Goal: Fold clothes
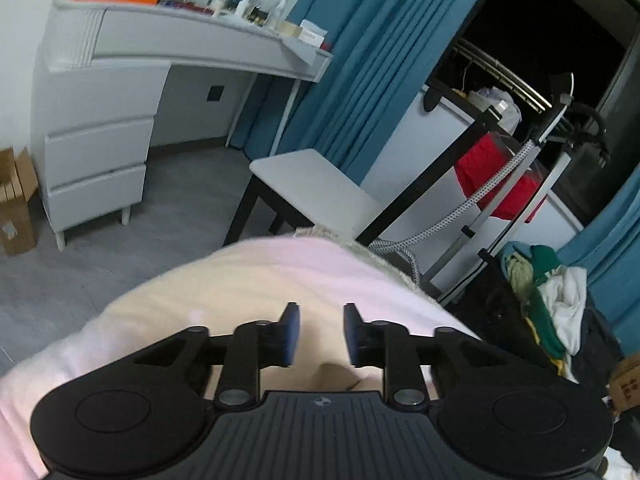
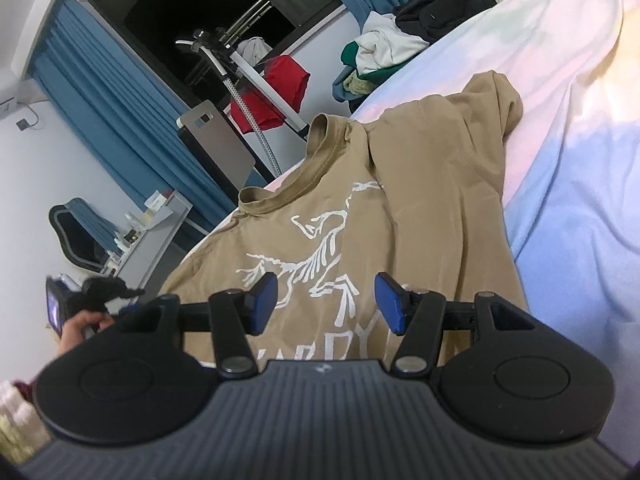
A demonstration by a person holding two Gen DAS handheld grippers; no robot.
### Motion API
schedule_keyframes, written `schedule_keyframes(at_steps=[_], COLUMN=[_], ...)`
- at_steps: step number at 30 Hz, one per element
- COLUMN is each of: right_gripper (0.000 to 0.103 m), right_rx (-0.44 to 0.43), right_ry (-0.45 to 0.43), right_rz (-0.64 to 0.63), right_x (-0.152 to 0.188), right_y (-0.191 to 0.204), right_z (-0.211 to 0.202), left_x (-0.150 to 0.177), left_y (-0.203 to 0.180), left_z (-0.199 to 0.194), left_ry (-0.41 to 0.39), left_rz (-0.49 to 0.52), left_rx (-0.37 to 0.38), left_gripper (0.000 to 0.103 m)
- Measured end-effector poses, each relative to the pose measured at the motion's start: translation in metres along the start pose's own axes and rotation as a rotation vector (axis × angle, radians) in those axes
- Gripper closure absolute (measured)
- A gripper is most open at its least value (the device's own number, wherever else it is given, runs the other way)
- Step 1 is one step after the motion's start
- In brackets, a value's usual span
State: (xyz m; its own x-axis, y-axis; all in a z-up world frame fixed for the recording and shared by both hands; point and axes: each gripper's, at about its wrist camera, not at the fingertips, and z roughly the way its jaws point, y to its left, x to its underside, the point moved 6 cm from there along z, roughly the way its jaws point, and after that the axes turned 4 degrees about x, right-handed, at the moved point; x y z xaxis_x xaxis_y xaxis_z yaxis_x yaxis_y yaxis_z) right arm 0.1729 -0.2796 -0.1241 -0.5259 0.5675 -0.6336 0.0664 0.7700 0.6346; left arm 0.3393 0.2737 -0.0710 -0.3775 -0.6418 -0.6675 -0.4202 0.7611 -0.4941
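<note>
Pastel bedding (image 2: pixel 560 120) carries our tan T-shirt (image 2: pixel 400 200), spread print-up with its long axis running away from us toward the collar. We hold the right gripper (image 2: pixel 326 300) directly over its lower half, jaws apart and empty. Our left gripper (image 1: pixel 320 332), part-open and empty, faces bare bedding, so right is nearer.

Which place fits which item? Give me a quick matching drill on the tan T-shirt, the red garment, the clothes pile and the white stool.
Items:
1. tan T-shirt
2. red garment
3. clothes pile
4. white stool

Places:
A. hanging on the rack by the dark window
B. on the floor in front of the blue curtain
C. spread print-up on the pastel bed
D. heaped at the bed's far edge

Pairs: 1-C, 2-A, 3-D, 4-B
</note>
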Motion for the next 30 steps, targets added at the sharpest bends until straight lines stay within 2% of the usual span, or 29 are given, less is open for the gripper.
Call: schedule_keyframes(at_steps=[1,2,9,12,13,15,17,19,21,23,26,28,30], right_gripper=[0.045,0.045,0.045,0.045,0.045,0.045,0.045,0.045,0.045,0.045,0.045,0.045,0.045], right_rx=[-0.002,-0.003,-0.01,-0.016,-0.016,-0.015,-0.014,-0.01,-0.011,-0.013,-0.011,-0.005,0.006], right_ry=[-0.004,-0.009,-0.011,-0.009,-0.006,-0.001,0.005,0.008,0.009,0.01,0.016,0.024,0.03], right_rz=[0.001,0.001,0.004,0.007,0.006,0.005,0.008,0.015,0.022,0.026,0.023,0.026,0.027], right_x=[-0.001,-0.001,-0.002,-0.001,-0.001,0.001,0.002,0.002,0.002,0.002,0.003,0.004,0.004], right_y=[0.0,0.001,0.003,0.004,0.004,0.004,0.003,0.001,0.0,0.0,0.0,-0.001,-0.002], right_z=[-0.001,-0.002,-0.007,-0.007,-0.007,-0.006,-0.005,-0.004,-0.004,-0.004,-0.003,-0.002,0.0], left_x=[0.006,0.012,0.064,0.088,0.095,0.103,0.104,0.1,0.089,0.069,0.047,0.041,0.044], left_y=[0.007,0.013,0.047,0.05,0.05,0.049,0.048,0.048,0.047,0.043,0.03,0.022,0.02], left_z=[-0.003,-0.006,-0.041,-0.038,-0.035,-0.03,-0.027,-0.03,-0.039,-0.046,-0.047,-0.047,-0.043], left_ry=[0.023,0.051,0.17,0.21,0.219,0.21,0.188,0.169,0.151,0.157,0.199,0.22,0.251], left_rz=[-0.027,-0.061,-0.286,-0.341,-0.339,-0.306,-0.268,-0.262,-0.207,-0.119,0.066,0.198,0.268], left_rx=[0.011,0.028,0.199,0.226,0.224,0.206,0.19,0.201,0.201,0.181,0.122,0.069,0.018], left_gripper=[0.057,0.053,0.051,0.051,0.054,0.065,0.098,0.1,0.1,0.1,0.1,0.1,0.098])
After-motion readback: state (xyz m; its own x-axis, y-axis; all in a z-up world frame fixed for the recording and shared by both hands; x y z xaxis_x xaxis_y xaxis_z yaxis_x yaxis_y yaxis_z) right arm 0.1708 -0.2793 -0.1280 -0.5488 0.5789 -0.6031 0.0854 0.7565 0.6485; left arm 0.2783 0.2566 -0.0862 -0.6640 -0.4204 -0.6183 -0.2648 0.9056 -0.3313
